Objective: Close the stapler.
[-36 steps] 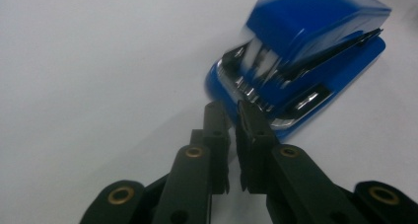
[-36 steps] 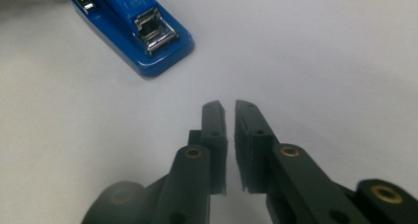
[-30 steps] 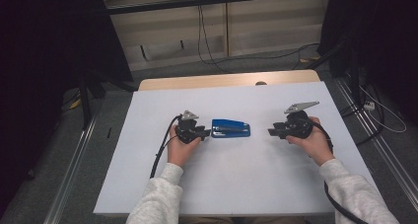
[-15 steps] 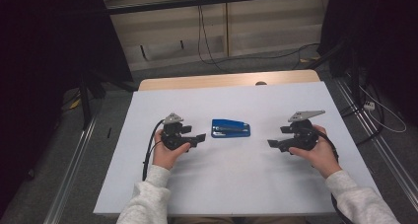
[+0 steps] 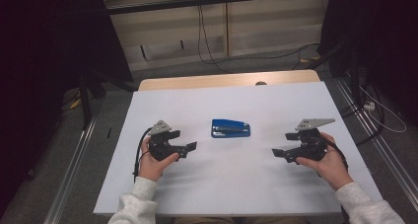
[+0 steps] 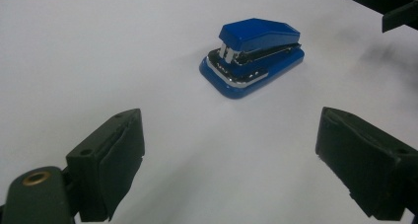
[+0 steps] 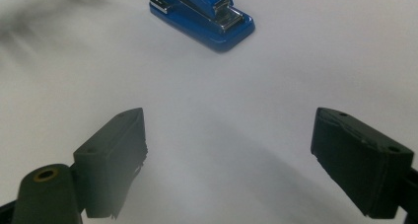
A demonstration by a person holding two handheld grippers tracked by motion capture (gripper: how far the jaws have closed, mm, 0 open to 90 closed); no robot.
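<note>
Blue stapler (image 5: pixel 230 128) sits alone mid table (image 5: pixel 276 184). Left gripper (image 5: pixel 190 147) at 8 o'clock, right gripper (image 5: pixel 277 154) at 4 o'clock, jaws apart, holding nothing. Job looks done or not started; cannot tell.

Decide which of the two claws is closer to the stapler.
The left claw: only a short strip of table separates it from the stapler, while the right claw sits farther off.

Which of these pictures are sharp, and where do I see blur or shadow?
High view: evenly lit, the stapler small but clear on the white table. Left gripper view: stapler sharp, with a blurred dark smear at the upper right. Right gripper view: stapler cut off by the top edge, soft grey shadows across the table, and a smear at the upper left.
</note>
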